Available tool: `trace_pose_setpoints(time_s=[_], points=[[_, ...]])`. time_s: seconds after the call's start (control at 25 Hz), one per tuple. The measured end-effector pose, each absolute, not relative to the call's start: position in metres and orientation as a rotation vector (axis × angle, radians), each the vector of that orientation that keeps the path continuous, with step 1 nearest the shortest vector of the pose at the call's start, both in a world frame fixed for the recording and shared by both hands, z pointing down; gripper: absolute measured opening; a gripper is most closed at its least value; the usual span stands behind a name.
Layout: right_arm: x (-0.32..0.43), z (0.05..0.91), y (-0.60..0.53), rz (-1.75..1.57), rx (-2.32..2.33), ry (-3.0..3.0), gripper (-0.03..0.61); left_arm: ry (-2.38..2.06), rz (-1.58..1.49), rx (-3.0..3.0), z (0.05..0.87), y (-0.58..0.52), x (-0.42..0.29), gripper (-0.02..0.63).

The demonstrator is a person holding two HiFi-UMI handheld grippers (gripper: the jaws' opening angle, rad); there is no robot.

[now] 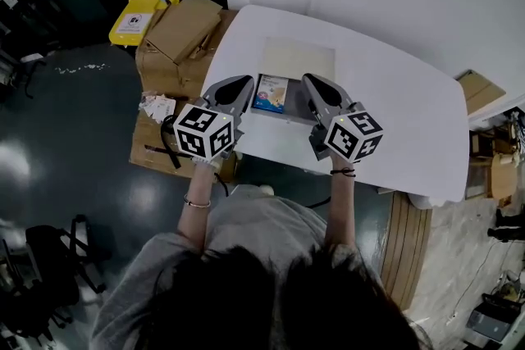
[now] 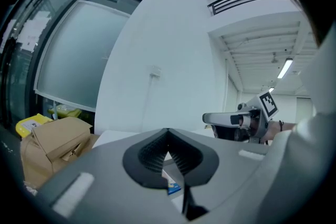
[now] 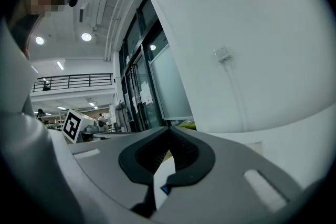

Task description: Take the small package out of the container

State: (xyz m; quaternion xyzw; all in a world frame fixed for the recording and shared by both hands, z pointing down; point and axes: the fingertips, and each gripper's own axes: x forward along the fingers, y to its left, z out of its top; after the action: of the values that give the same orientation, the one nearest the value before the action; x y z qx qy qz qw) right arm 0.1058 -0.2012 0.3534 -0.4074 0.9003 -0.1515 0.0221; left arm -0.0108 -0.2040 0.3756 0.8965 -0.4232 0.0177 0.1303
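Brown cardboard boxes (image 1: 176, 41) are sitting at the upper left against the white surface (image 1: 394, 119); a yellow box (image 1: 135, 19) is lying just beyond them.

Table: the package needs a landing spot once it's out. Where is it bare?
The widest bare patch is the table's right half, between the right gripper and the rounded edge. The near middle is crowded: package, beige panel, left gripper.

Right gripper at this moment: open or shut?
Shut. In the right gripper view, the right gripper has its fingers meeting at the tips, with nothing clamped between them.
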Motion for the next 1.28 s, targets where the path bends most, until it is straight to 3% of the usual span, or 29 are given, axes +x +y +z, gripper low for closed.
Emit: trace_pose_setpoints(time_s=[1.28], points=[[0.084,0.482,-0.262,-0.973,-1.269,3.002,0.012,-1.074,0.321,2.351,0.504,-0.243,-0.021,-0.012]])
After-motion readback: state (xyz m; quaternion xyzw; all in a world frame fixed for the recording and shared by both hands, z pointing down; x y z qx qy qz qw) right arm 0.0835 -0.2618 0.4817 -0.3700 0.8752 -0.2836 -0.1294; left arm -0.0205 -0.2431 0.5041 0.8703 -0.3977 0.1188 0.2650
